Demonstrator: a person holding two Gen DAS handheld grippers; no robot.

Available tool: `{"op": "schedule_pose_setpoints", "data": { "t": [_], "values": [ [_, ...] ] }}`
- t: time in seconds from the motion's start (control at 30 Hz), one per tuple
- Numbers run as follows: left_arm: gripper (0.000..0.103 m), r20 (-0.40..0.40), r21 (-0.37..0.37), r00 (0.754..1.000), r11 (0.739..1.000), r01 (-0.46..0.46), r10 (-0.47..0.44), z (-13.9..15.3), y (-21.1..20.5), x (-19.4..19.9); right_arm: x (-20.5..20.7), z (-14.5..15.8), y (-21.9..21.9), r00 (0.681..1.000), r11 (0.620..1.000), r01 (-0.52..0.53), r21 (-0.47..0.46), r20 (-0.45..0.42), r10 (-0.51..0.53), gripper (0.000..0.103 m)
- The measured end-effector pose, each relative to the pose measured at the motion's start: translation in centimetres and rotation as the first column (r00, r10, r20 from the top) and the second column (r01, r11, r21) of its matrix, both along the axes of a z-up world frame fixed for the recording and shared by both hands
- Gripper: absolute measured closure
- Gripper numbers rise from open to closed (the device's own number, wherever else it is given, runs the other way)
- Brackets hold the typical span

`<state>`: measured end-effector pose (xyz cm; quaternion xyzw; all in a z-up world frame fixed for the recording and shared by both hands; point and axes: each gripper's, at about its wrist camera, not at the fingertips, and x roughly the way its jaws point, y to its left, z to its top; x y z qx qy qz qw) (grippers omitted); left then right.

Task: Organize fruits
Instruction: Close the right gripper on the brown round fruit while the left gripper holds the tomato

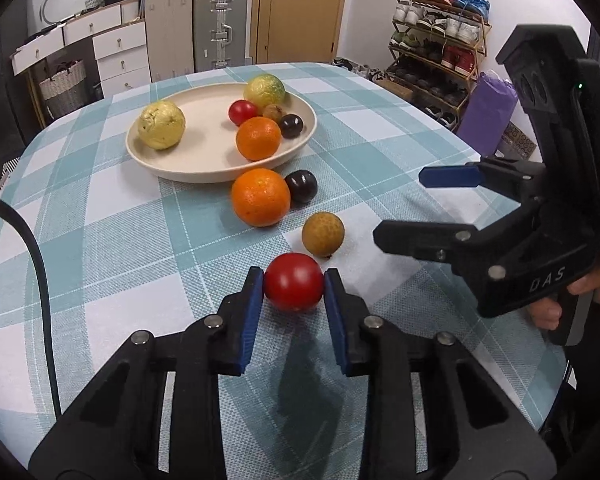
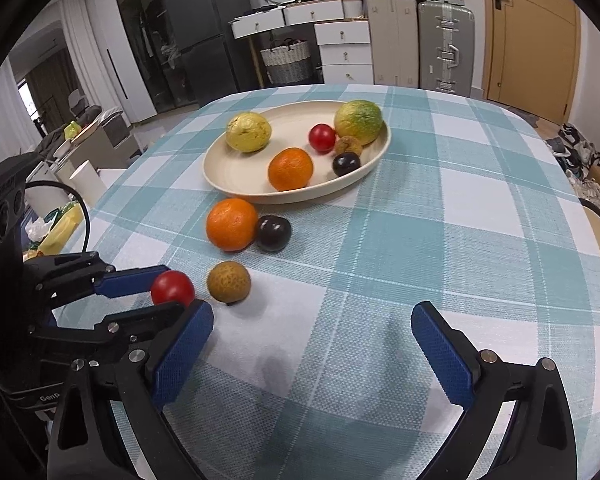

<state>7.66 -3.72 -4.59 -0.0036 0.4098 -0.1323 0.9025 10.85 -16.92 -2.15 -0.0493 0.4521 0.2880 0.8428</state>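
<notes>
My left gripper (image 1: 294,286) is shut on a red tomato (image 1: 294,282) on the checked tablecloth; it also shows in the right wrist view (image 2: 172,288). Beside it lie a brown round fruit (image 1: 323,234), an orange (image 1: 261,197) and a dark plum (image 1: 301,186). A cream plate (image 1: 204,160) holds two yellow-green fruits, an orange (image 1: 258,138), a small tomato, a brown fruit and a dark plum. My right gripper (image 2: 312,328) is open and empty above bare cloth, to the right of the loose fruit; it also shows in the left wrist view (image 1: 400,208).
The table (image 2: 460,200) is round-cornered with a teal checked cloth. A black cable (image 1: 36,280) hangs at the left. Suitcases, drawers, a door and a shoe rack (image 1: 436,52) stand beyond the table.
</notes>
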Motion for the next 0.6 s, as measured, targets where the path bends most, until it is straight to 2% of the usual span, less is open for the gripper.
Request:
{"op": "schedule_pose_setpoints", "data": {
  "t": [0.03,0.1,0.33,0.6],
  "values": [
    [0.075,0.009,-0.01,1.0,1.0,-0.005,0.005,0.2,0.3,-0.1,0.0,0.0,0.2,1.0,1.0,-0.007,0.001,-0.001,0.007,0.007],
    [0.075,0.033,-0.024,0.999,0.999,-0.021,0.022,0.8,1.0,-0.3,0.1,-0.2,1.1,0.999,0.999,-0.032,-0.006,-0.014,0.032,0.019],
    [0.075,0.078,-0.066,0.992,0.994,-0.092,0.097,2.0,3.7,-0.7,-0.5,-0.6,4.1,0.992,0.992,-0.123,-0.036,-0.024,0.123,0.03],
    [0.075,0.099,-0.083,0.986,0.989,-0.126,0.134,2.7,5.3,-1.1,-0.2,-1.1,5.9,0.987,0.987,-0.156,-0.044,-0.041,0.154,0.052]
  ]
}}
